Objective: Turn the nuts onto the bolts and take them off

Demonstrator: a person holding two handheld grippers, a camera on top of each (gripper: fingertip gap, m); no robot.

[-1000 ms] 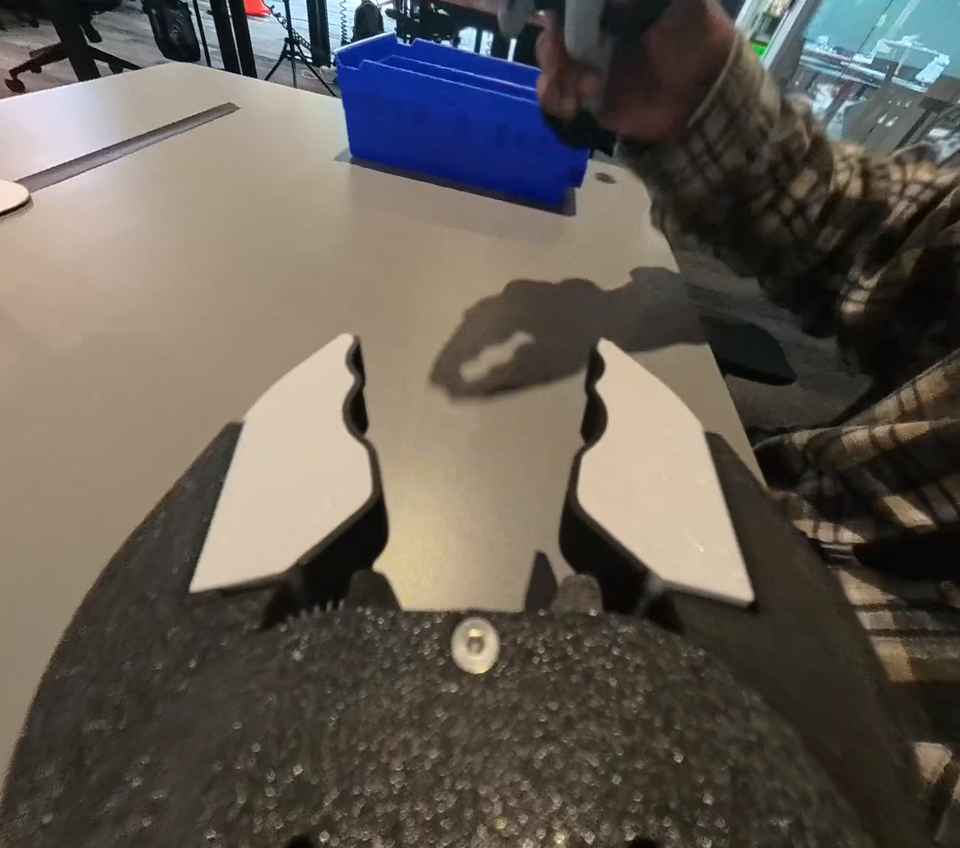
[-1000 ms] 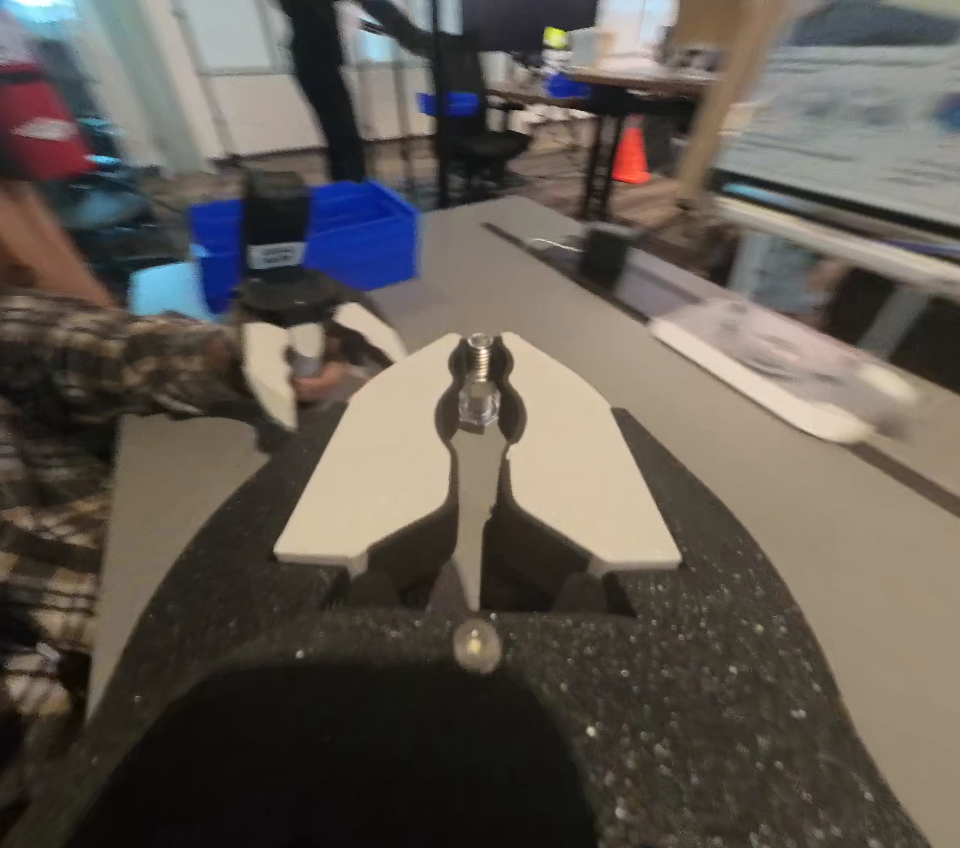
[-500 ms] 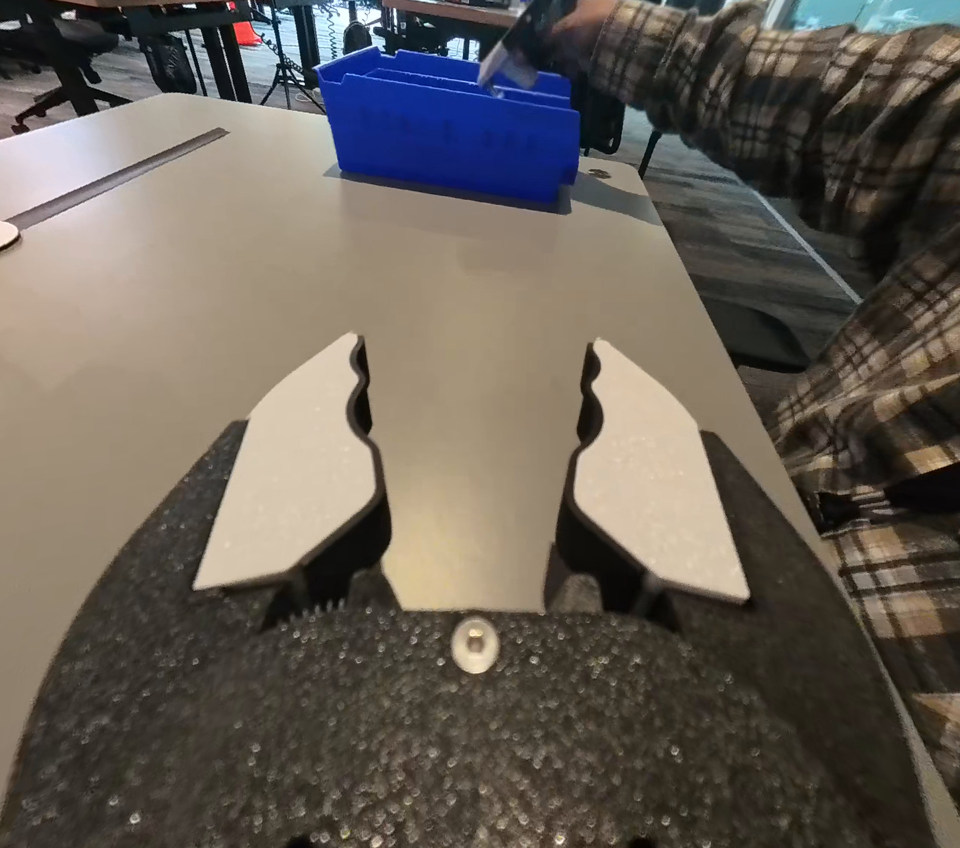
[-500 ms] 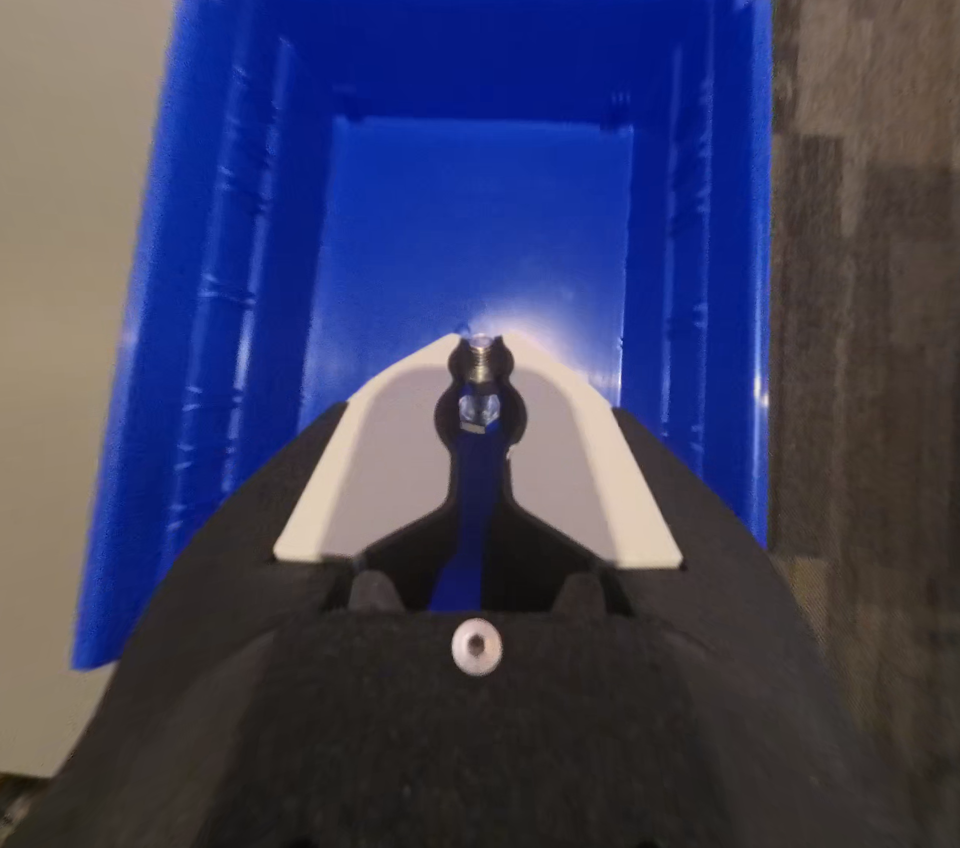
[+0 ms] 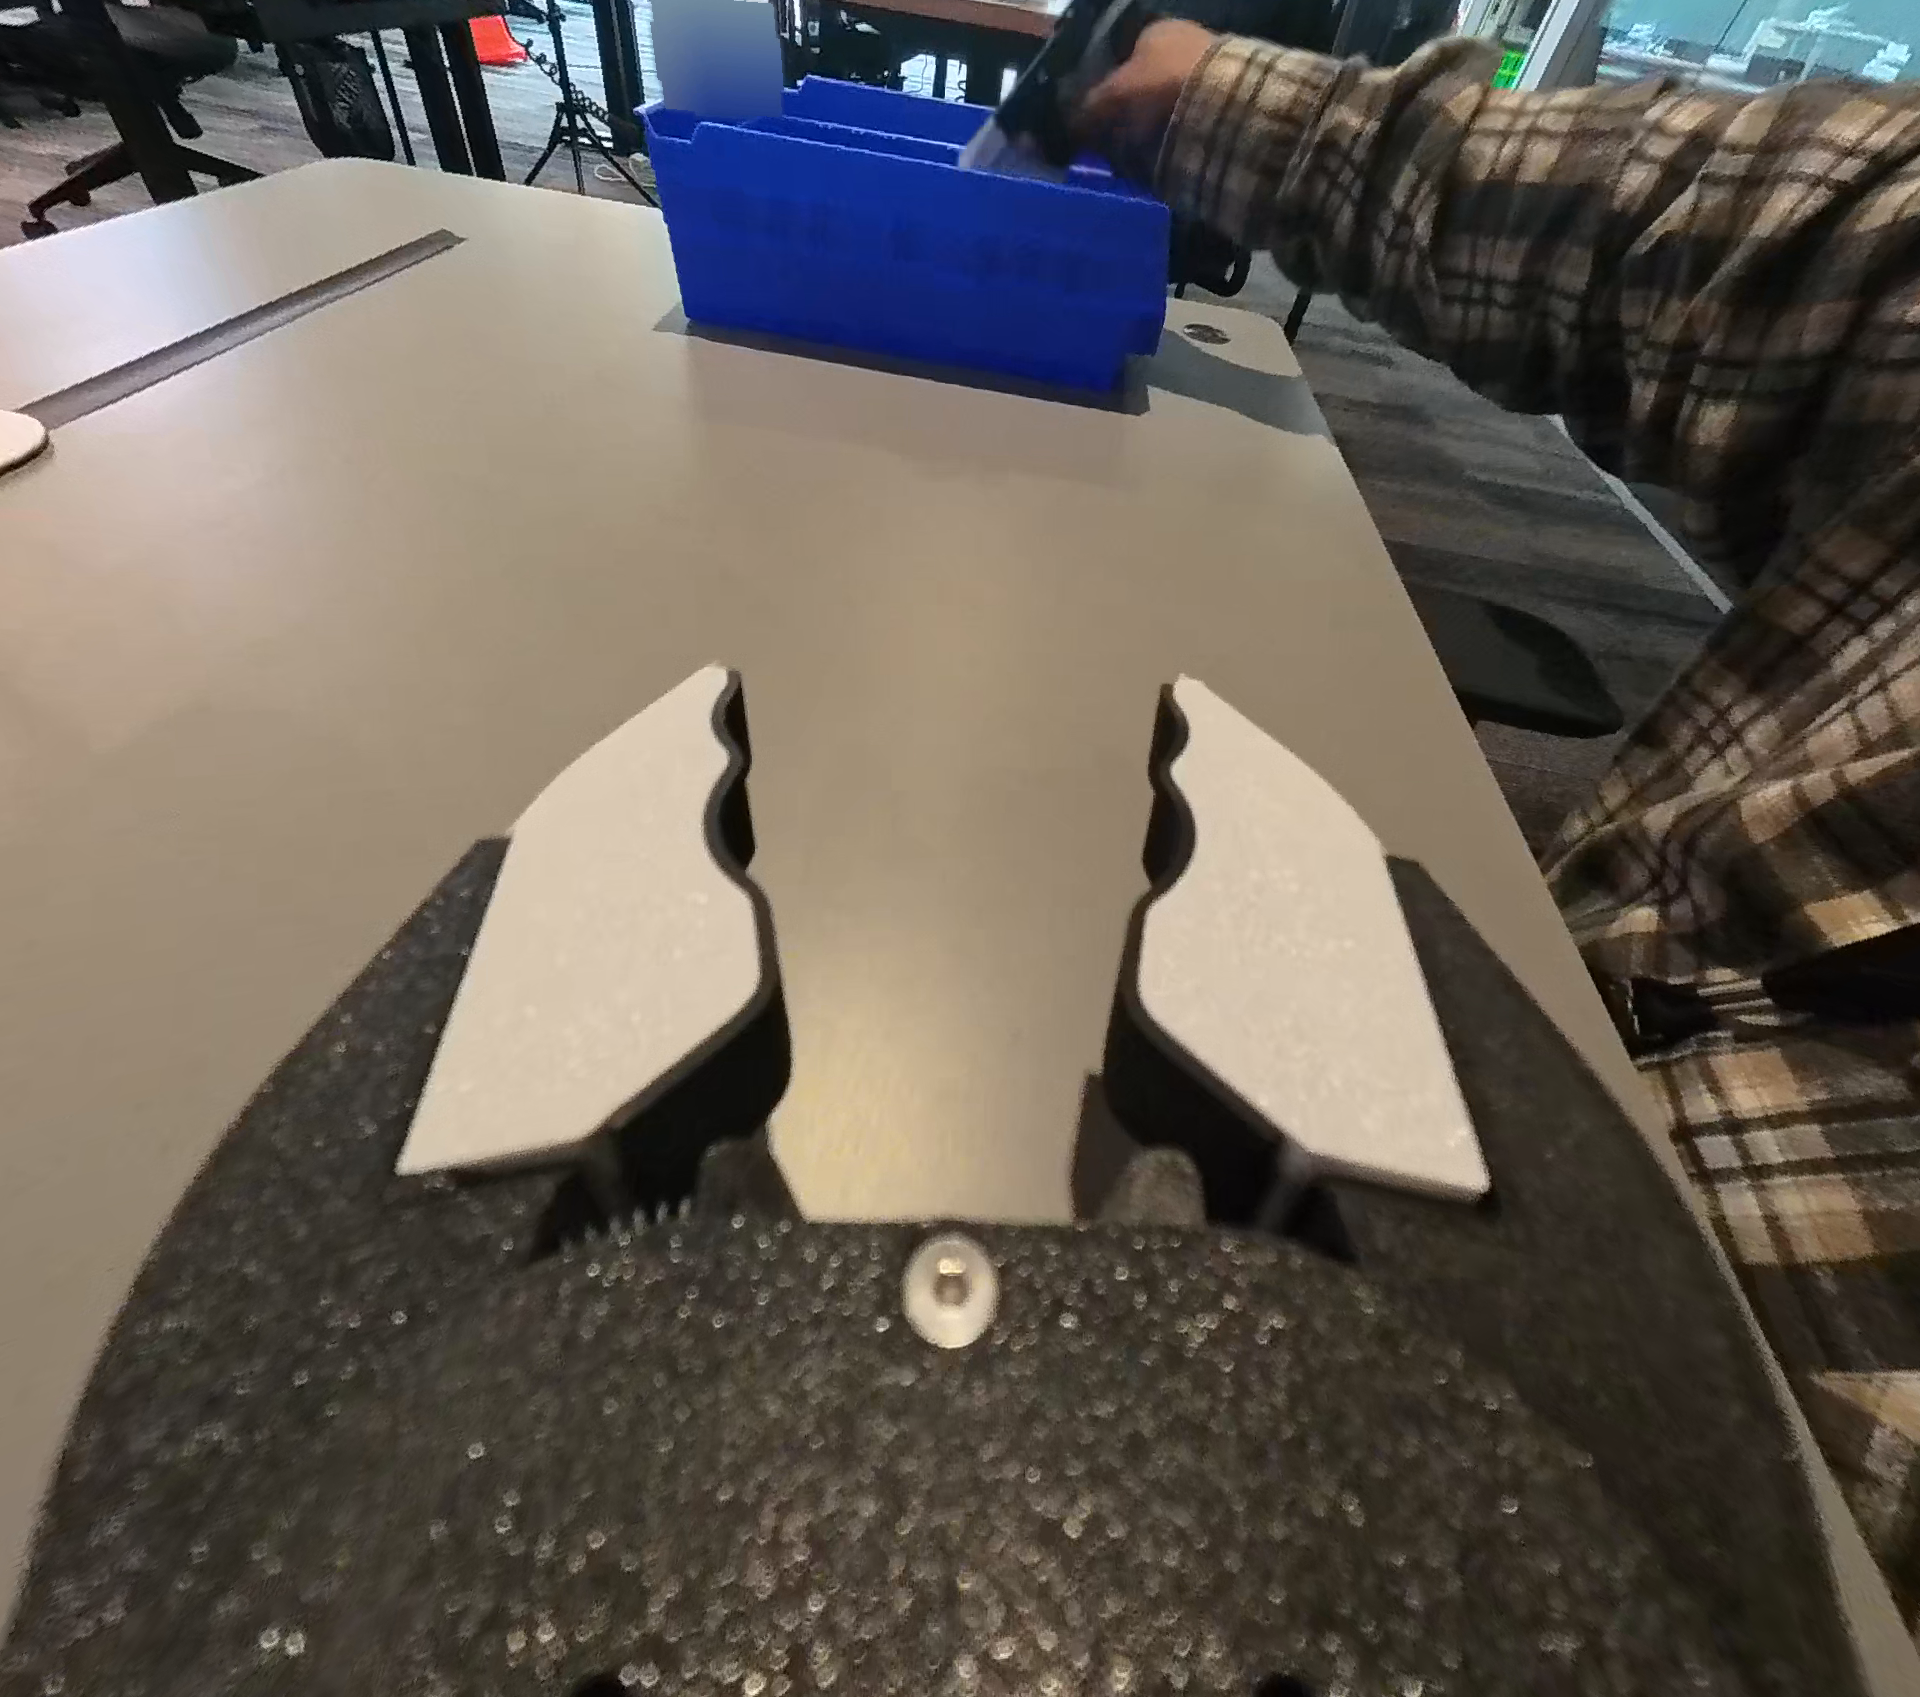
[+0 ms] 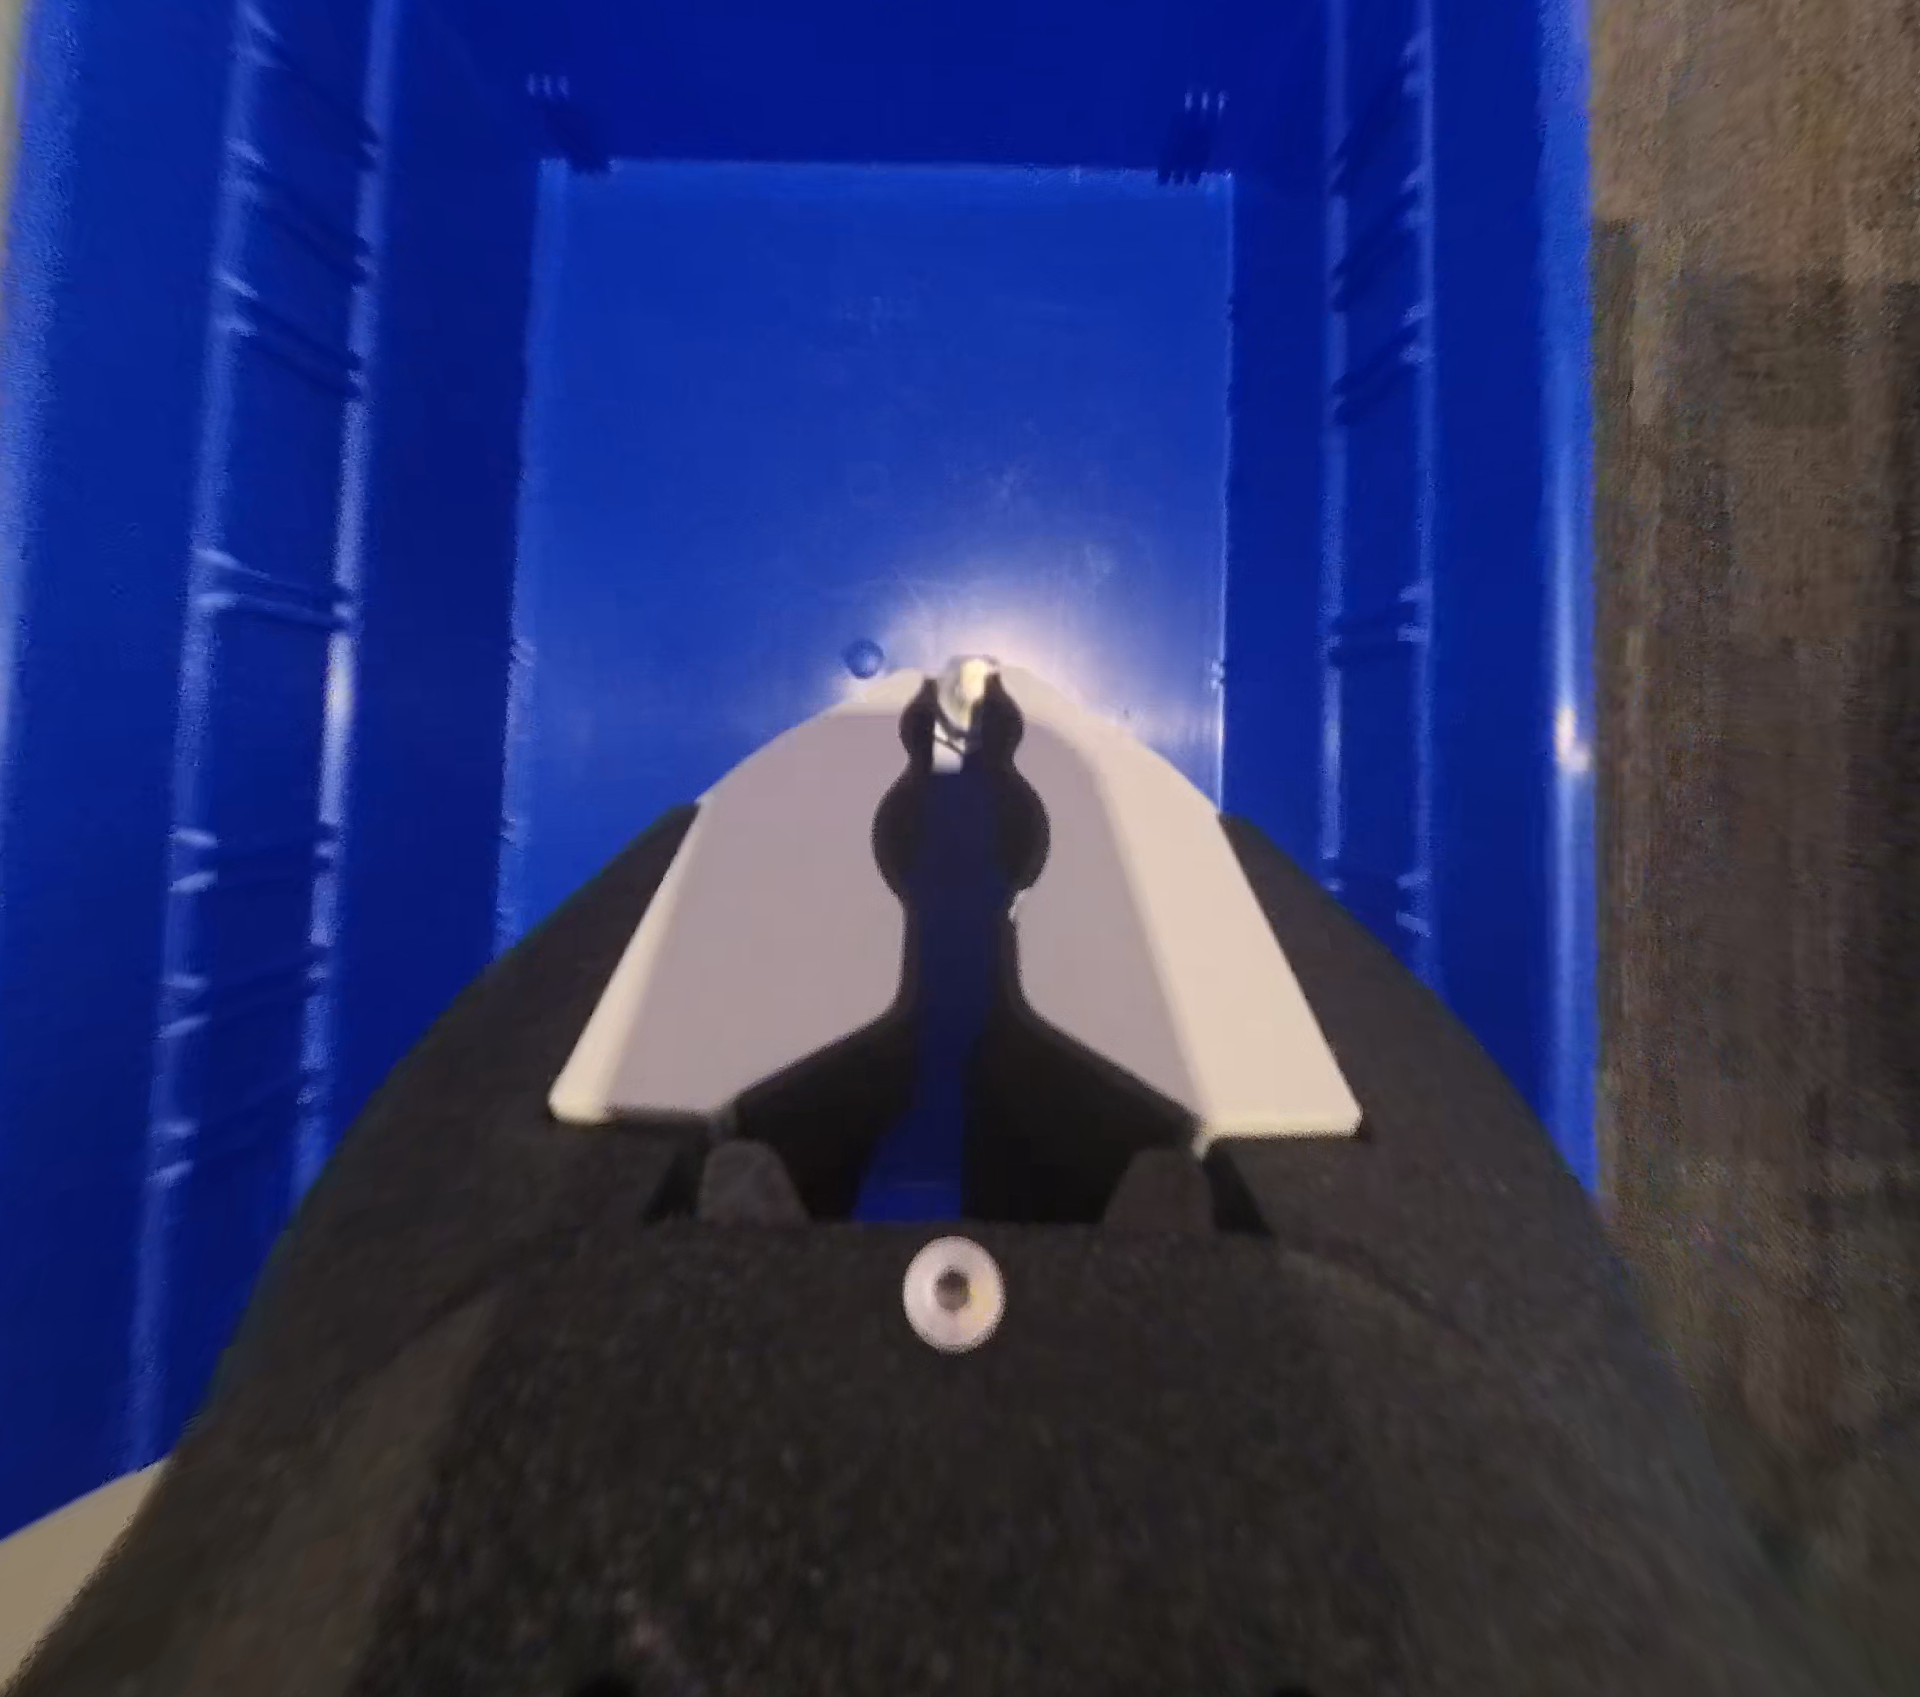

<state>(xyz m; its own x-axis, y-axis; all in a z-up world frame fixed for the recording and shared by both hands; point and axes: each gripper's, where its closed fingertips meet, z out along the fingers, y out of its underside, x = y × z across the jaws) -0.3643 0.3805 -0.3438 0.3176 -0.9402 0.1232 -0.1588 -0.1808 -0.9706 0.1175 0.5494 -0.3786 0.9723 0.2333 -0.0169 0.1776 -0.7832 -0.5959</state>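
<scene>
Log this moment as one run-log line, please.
left gripper: open, empty, over grey table | right gripper: shut on bolt, pointing down into blue bin | bolt not yet released

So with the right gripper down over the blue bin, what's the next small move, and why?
Probably open the right gripper to drop the bolt into the blue bin: its tips pinch the bolt's end just above the bin floor, while the left gripper waits open over the table.
</scene>
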